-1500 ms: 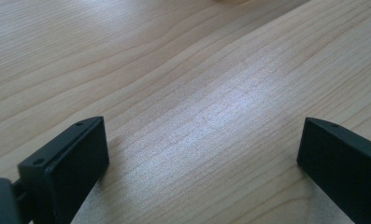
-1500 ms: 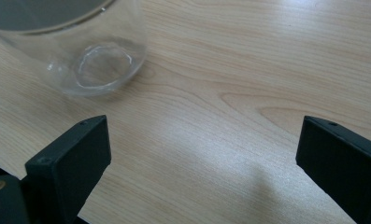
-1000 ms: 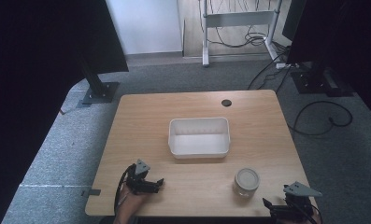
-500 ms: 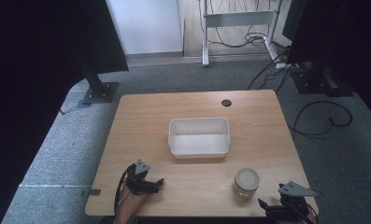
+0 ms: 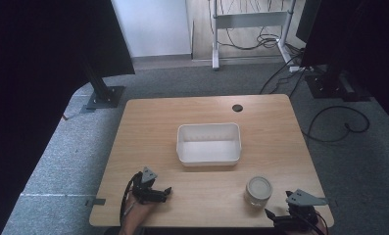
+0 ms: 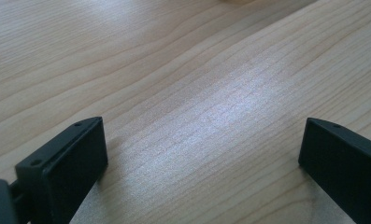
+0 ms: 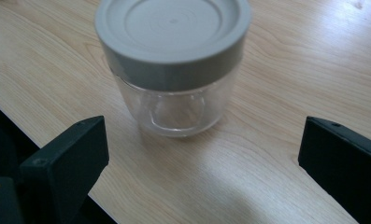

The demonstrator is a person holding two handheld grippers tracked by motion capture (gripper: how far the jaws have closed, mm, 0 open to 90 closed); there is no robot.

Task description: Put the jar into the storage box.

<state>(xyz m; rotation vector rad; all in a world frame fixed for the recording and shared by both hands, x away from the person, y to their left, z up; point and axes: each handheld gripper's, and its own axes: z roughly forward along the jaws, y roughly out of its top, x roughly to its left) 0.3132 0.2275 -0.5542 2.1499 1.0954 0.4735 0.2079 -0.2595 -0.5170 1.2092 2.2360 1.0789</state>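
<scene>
High view: wooden table (image 5: 148, 127) on grey carpet (image 5: 60, 161)

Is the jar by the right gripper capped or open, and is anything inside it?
Capped: a grey lid sits on the jar. It looks empty; its clear glass shows only the table.

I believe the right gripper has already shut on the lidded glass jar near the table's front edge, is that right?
Not quite: the right gripper is open, its jaws wide apart and short of the glass jar, as the right gripper view shows. The jar is lidded and stands near the table's front edge.
</scene>
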